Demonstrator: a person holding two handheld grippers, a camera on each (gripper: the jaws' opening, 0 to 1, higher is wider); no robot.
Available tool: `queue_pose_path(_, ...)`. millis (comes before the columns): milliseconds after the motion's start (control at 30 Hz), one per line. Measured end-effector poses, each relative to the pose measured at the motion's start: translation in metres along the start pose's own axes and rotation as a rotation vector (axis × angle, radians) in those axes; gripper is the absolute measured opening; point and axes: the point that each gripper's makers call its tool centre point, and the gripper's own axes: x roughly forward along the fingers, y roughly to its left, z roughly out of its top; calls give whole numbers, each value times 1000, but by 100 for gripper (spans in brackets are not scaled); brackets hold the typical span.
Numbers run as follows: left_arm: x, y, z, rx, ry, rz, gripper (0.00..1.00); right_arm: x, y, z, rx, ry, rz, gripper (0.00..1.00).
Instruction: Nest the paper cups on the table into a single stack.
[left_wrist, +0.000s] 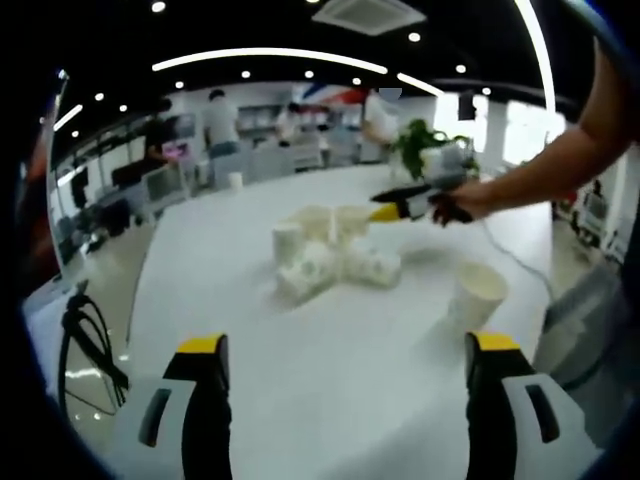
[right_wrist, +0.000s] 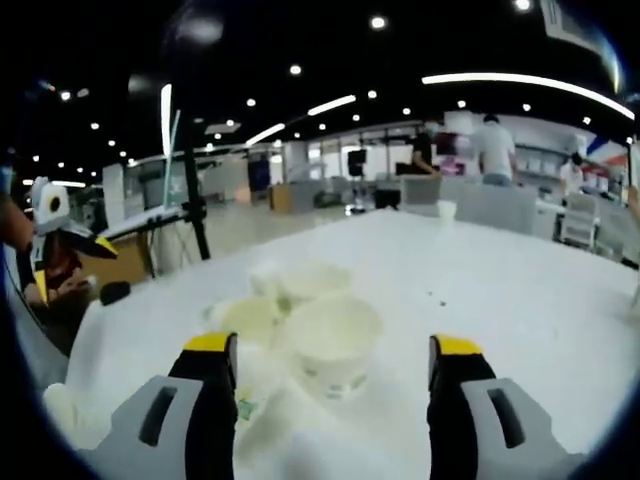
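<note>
A pile of white paper cups (left_wrist: 330, 255) lies mid-table, some upright, some tipped over. One more cup (left_wrist: 478, 292) stands alone to the right of it. My left gripper (left_wrist: 347, 345) is open, well short of the pile, with nothing between its jaws. The right gripper (left_wrist: 400, 207), held in a person's hand (left_wrist: 462, 203), hovers over the pile's far side. In the right gripper view, my right gripper (right_wrist: 332, 343) is open, and an upright cup (right_wrist: 335, 370) stands just ahead between its jaws. Other cups (right_wrist: 258, 318) lie behind and to the left of that cup.
The white table (left_wrist: 300, 380) has free room in front of the pile. A small cup (left_wrist: 235, 180) stands far back on it. Black cables (left_wrist: 85, 345) hang off the left edge. A potted plant (left_wrist: 420, 143) and people at desks are beyond the table.
</note>
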Motion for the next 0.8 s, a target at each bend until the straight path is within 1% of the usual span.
queue_pose_path(33,0,0,0,-1,-1,0,97,3,-1,-1,-4,4,-2,72)
queue_pose_path(233,-2,2,-4,-1,8,4,96,15,-1,3,-2,2,-1,70)
queue_pose_path(333,-5,5,-5,-3,12,10,96,22,0,1,12,8,-1,67)
queue_pose_path(433,-6,8,-6,-11,12,19,96,28,0,0,-2,11,-5,64)
queue_pose_path(533,-8,9,-8,-15,18,23,96,33,0,0,10,15,-4,63)
queue_pose_path(733,-9,9,-8,-15,12,27,95,38,2,-8,-8,47,3,60)
queue_pose_path(800,-9,9,-7,-21,7,27,95,40,4,-12,0,54,3,59)
